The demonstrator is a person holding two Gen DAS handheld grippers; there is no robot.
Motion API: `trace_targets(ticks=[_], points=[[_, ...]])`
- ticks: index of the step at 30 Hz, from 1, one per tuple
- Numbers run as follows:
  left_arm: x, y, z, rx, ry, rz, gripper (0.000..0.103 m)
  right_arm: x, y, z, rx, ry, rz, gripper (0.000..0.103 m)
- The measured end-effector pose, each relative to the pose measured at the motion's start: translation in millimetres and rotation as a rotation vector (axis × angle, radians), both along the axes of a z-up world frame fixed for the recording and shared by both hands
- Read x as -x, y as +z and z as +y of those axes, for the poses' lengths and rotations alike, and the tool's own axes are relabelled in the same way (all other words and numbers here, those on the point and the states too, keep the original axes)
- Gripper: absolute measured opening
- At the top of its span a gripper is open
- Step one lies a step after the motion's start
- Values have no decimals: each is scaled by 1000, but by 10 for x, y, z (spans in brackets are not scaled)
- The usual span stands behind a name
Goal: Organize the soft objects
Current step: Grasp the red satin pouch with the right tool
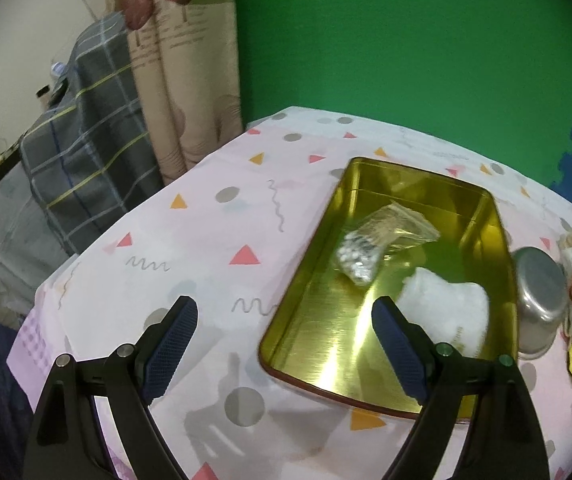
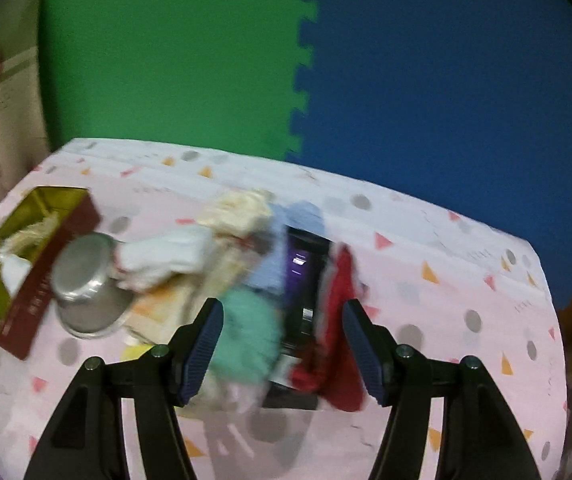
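Now the right tool [image 2: 282,348] is hovering, spread and empty, over the teal cloth [image 2: 248,336] at six o'clock of the pile; being soft and light, it probably wants pinching mid-bunch. The left tool [image 1: 286,348] is gaping empty too.

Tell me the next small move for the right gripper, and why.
Probably lower the right gripper onto the teal soft piece and close on it. Its fingers stand open and empty just above the pile, with the teal piece nearest between them. The gold tin already holds a white cloth and has bare floor left, so it looks like the drop spot. The view is blurred, so edges are uncertain.
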State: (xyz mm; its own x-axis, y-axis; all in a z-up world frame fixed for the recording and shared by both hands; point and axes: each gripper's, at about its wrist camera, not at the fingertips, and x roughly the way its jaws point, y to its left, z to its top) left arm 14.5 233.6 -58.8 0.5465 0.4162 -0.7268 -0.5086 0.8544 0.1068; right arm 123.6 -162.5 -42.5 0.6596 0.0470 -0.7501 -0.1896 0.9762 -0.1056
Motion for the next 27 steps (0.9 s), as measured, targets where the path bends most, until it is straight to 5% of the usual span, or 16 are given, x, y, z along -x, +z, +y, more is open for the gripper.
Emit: trace_targets(ticks=[12,22,24,26,27], points=[[-53,39,-621,-49,-242,-24,88,-215,-399,-429,-20,-83,28,64],[-134,76,-1283,-2,-450,1,88,-289,-549,-582,-88,-85,25,63],[-175,65,-1427,18,-490,10,88,-296,-574,-616,-112,-83,23,56],[-220,42,-1592,30,-534,16,88,-288,-591,-646,-130,-85,20,34],[-238,29,-1669,31,-554,18,88,-277,-596,-668,-137,-89,17,33]])
